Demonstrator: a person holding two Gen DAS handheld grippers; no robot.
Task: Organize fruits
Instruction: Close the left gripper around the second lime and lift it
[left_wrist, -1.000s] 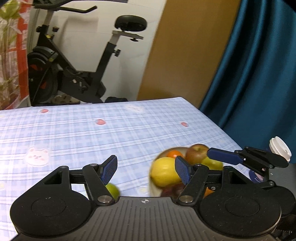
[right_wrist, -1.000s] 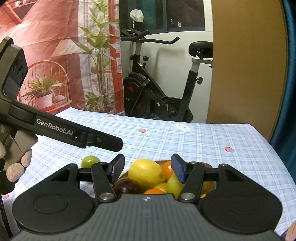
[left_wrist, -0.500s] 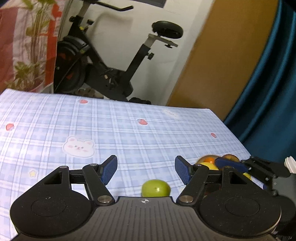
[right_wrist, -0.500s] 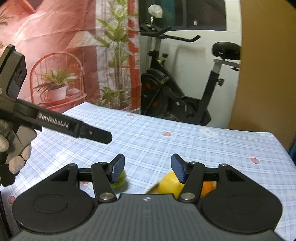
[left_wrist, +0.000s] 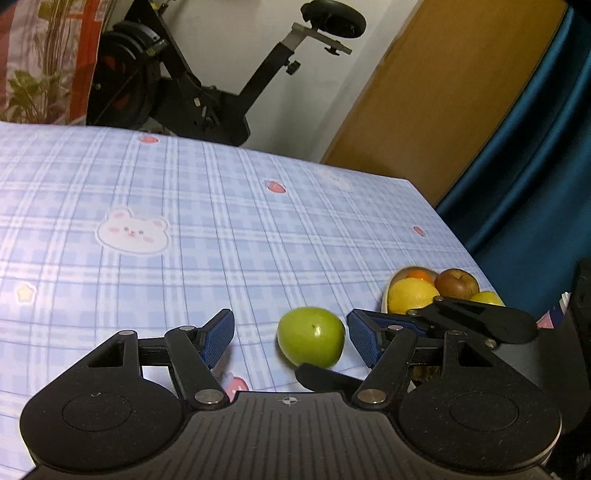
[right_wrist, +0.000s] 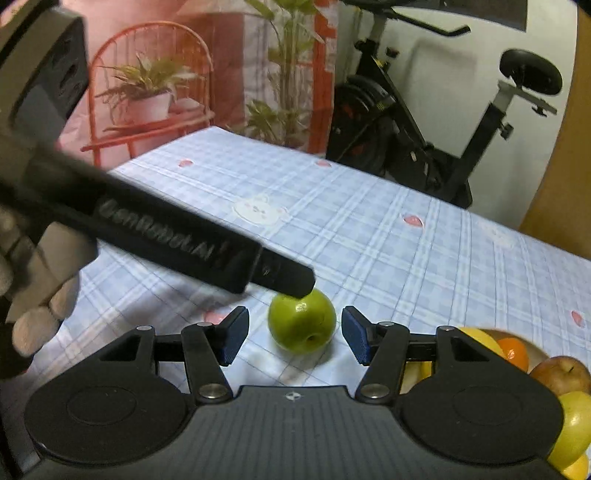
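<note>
Most of the fruit is already sitting piled in the bowl (left_wrist: 388, 295): a lemon (left_wrist: 412, 295), an orange (left_wrist: 419, 275), a brownish apple (left_wrist: 456, 283) and a yellow-green fruit just behind them. One green apple (right_wrist: 302, 325) is lying alone on the checked surface (left_wrist: 221, 206), just beside the bowl on its exercise-bike-side left, so by these views that single piece is what is left to gather.

The right gripper (right_wrist: 293, 334) is framing the green apple, with the jaws spread wide and the fruit sitting between the blue pads, nearer the far tips than the gripper body; a gap is showing on each side, so nothing is being pinched yet. The left gripper (left_wrist: 290, 334) is also spread and empty, and is pointing at the same apple from the side away from the bowl; in its own view the fruit is lying toward the bowl-side pad without touching it. In the right wrist view one left finger is hanging over the apple's top, and whether it touches the skin cannot be told. Both grippers crowding one fruit looks like a collision risk.
</note>
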